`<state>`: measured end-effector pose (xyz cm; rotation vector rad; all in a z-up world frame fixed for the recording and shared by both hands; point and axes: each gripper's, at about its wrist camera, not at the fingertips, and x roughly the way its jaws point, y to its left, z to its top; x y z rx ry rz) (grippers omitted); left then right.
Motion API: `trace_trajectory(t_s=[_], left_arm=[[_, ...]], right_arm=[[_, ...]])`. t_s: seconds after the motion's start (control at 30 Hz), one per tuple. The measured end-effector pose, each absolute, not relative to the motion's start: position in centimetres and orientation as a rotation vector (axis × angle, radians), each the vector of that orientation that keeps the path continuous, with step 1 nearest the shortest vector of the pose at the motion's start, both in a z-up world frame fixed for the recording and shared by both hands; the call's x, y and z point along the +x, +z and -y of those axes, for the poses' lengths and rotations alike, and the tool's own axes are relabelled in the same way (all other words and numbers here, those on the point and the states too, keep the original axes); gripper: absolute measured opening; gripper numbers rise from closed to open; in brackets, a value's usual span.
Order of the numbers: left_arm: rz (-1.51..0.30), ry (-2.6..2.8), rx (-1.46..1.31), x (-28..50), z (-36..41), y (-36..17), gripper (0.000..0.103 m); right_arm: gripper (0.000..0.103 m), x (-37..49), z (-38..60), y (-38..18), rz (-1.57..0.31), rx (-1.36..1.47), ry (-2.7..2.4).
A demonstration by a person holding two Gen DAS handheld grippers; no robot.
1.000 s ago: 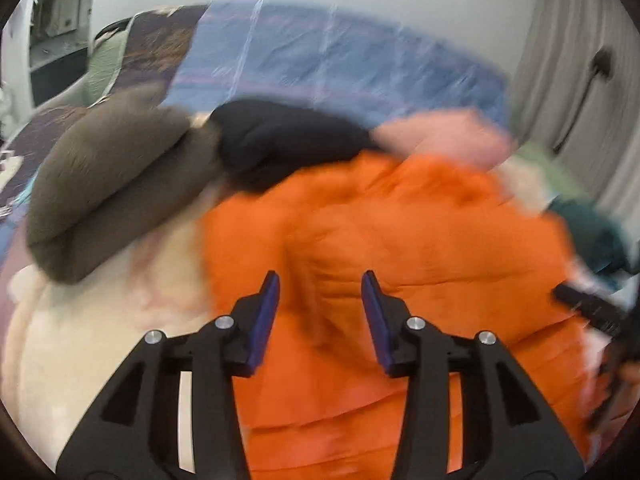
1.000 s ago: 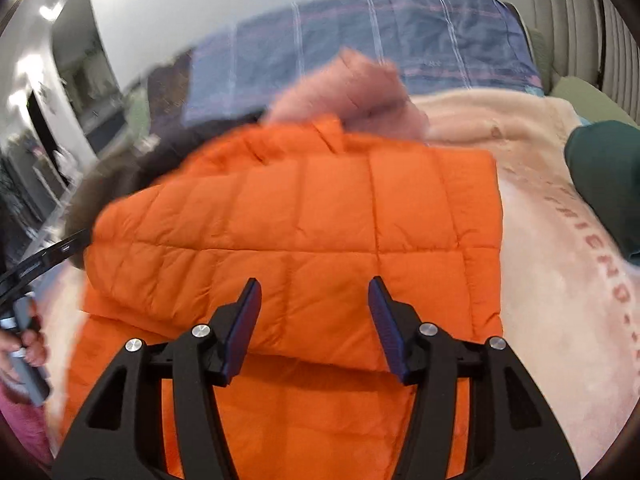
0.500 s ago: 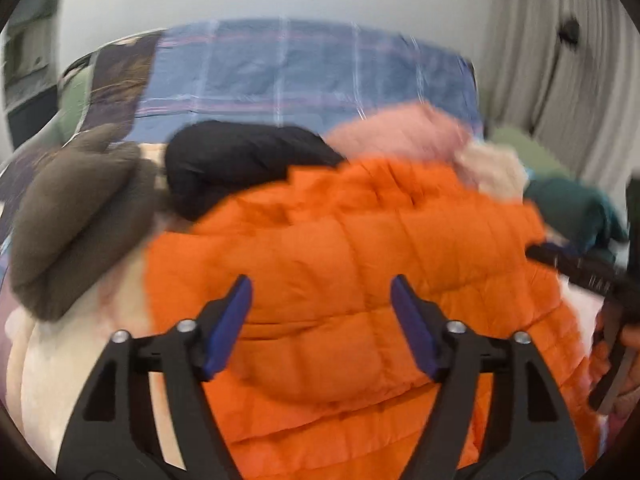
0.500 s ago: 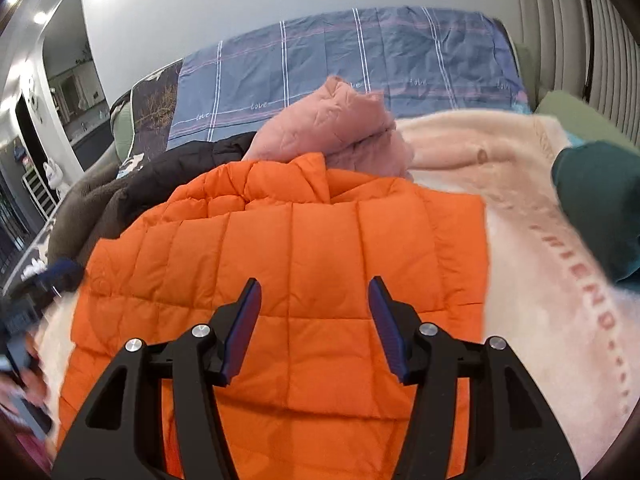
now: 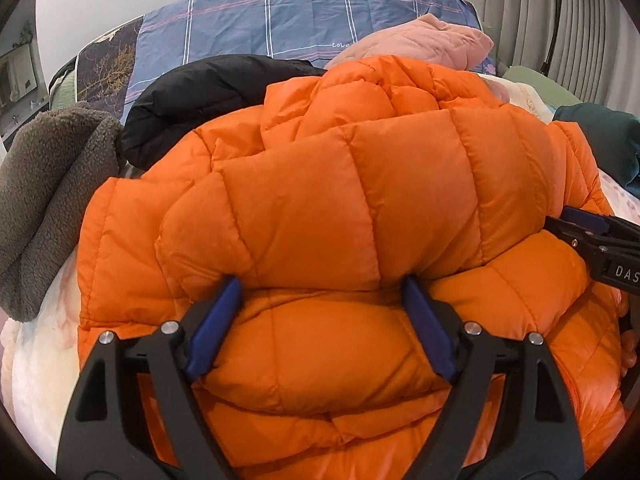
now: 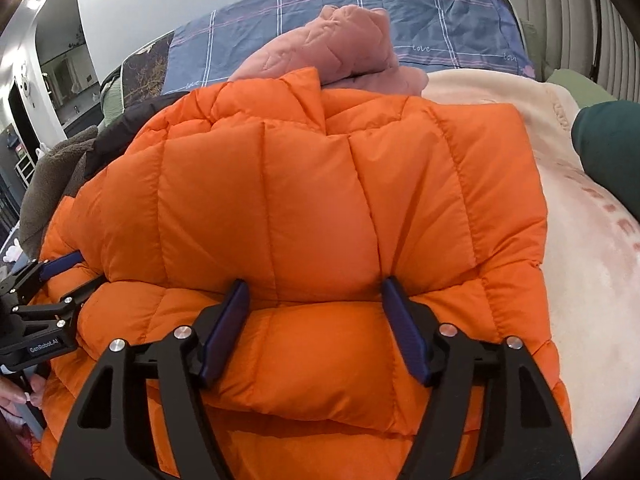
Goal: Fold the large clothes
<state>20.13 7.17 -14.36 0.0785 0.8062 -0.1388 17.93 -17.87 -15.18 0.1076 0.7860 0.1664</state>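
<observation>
Orange quilted puffer jacket [image 5: 344, 208] lies folded over on the cream fleece blanket [image 6: 580, 264] on the bed. Left claw [image 5: 320, 312] and right claw [image 6: 314, 312] both spread wide, straddling the puffy folded edge, gripping nothing. Likely light, springy, slick shell: pinch seams or hem, not loft, or it'll slip and rebound.

The near hem of the orange puffer jacket [image 5: 320, 208] is cut off by the lower frame edge. The black jacket [image 5: 208, 96] is partly covered by it. The dark green garment [image 6: 608, 140] is cropped at the right edge. The bed [image 6: 580, 280] is largely concealed.
</observation>
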Motion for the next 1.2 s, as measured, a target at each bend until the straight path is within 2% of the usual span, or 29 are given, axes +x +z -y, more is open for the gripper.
trace_trajectory(t_s=[0.47,0.57,0.67,0.87,0.97,1.2], left_arm=[[-0.813,-0.113,0.095,20.3,-7.1,-14.5,0.089],[-0.809,-0.097,0.119,19.7,-6.9,-13.7,0.086],[-0.781,-0.218,0.010,17.0,-8.4,-11.6,0.085],[-0.682,-0.242,0.118,10.6,-11.5,-8.9,0.085],[-0.737,-0.233,0.079,8.5,-13.7,-9.7,0.085],[-0.873,-0.252,0.044,5.1,-15.9,-13.2,0.086]], right_arm=[[0.071,17.4,18.0,-15.3,-0.771,0.121,0.170],[0.071,16.4,18.6,-14.5,-0.783,0.151,0.169],[0.071,13.7,19.8,-13.0,-0.762,0.194,0.210],[0.071,8.0,23.4,-10.7,-0.713,0.087,0.157],[0.071,5.3,26.1,-10.8,-0.726,0.135,0.135],[0.071,1.8,28.7,-14.7,-0.841,0.163,0.091]])
